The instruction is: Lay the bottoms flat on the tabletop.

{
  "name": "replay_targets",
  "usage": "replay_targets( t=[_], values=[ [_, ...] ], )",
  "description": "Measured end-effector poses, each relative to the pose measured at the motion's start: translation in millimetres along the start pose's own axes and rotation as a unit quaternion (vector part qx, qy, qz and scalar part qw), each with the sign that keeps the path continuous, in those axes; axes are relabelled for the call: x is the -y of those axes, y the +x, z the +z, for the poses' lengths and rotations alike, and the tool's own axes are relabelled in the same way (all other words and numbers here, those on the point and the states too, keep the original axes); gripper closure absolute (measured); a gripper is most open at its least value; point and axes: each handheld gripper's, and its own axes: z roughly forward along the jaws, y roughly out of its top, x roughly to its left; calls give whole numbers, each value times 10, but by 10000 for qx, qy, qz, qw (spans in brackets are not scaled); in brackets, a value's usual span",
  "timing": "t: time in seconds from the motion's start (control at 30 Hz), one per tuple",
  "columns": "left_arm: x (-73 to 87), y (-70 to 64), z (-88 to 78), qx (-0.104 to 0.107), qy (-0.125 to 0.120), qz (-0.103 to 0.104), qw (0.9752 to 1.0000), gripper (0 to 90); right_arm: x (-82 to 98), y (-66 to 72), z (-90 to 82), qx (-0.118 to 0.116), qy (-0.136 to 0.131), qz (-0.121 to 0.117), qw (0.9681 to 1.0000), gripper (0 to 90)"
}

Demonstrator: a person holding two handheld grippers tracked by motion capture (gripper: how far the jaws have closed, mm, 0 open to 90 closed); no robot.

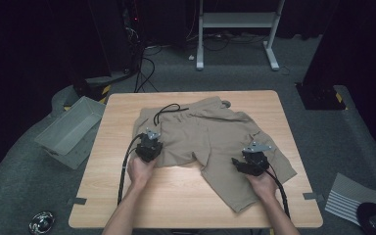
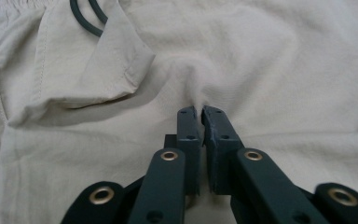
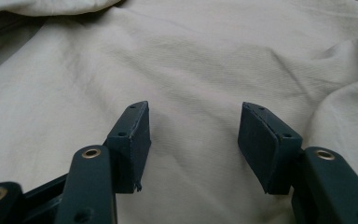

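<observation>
both forearms come in low; my left gripper (image 1: 148,148) has pinched a tuft of the shorts (image 1: 210,137), my right gripper (image 1: 251,162) hangs wide over the other leg, gripping nothing. i judge this an early stage, no fold made. shorts lie rumpled mid-table (image 1: 127,181), tan, drawcord (image 1: 169,108) loose.

From the high view we look forward and down on the whole table (image 1: 191,196), with dark floor beyond it and both forearms entering from the bottom edge. In the left gripper view we look along the left gripper (image 2: 201,112), very close above the shorts (image 2: 270,60). In the right gripper view we look along the right gripper (image 3: 193,126), equally close. All three views share the shorts' fabric.
</observation>
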Motion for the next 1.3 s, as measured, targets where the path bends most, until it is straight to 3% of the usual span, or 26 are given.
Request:
replay_targets(
  t=[0.17,0.27,0.33,0.37,0.53,0.63,0.73,0.77,0.83,0.97,1.03,1.1,1.17,1.3],
  values=[
    [6,56,-46,32,-63,-284,9996,636,1,9,-1,26,1,21,10000,437],
    [-24,96,-40,-13,-73,-430,9990,573,1,10,-2,30,2,22,10000,436],
    [-35,117,3,2,-69,-488,9988,613,1,12,-2,39,1,14,10000,436],
    [-46,125,49,33,62,-465,9989,656,1,14,-3,45,2,16,10000,435],
    [-109,110,167,-118,216,-210,9995,872,3,29,-5,114,-18,-77,9999,434],
    [-171,138,218,-204,390,-122,9990,889,3,35,-7,128,-15,-85,9999,435],
    [-224,178,241,-309,369,-194,9987,881,4,38,-6,100,0,27,9999,433],
    [-236,189,231,-328,290,-220,9988,847,6,45,-7,91,14,103,9999,432],
    [-268,203,175,-132,48,-280,9995,714,8,76,-11,123,11,109,9999,433],
    [-346,228,110,-285,-179,-335,9989,565,10,93,-13,97,10,82,9999,432],
    [-349,287,138,-379,-195,-508,9978,529,11,94,-13,98,6,80,9999,433],
    [-347,338,214,-423,-46,-657,9969,495,11,99,-14,108,6,70,9999,433],
    [-343,368,278,-471,29,-711,9964,486,11,103,-15,126,5,52,9999,433],
    [-371,388,329,-588,-48,-785,9952,516,12,105,-16,146,-4,18,9999,433]
  ],
)
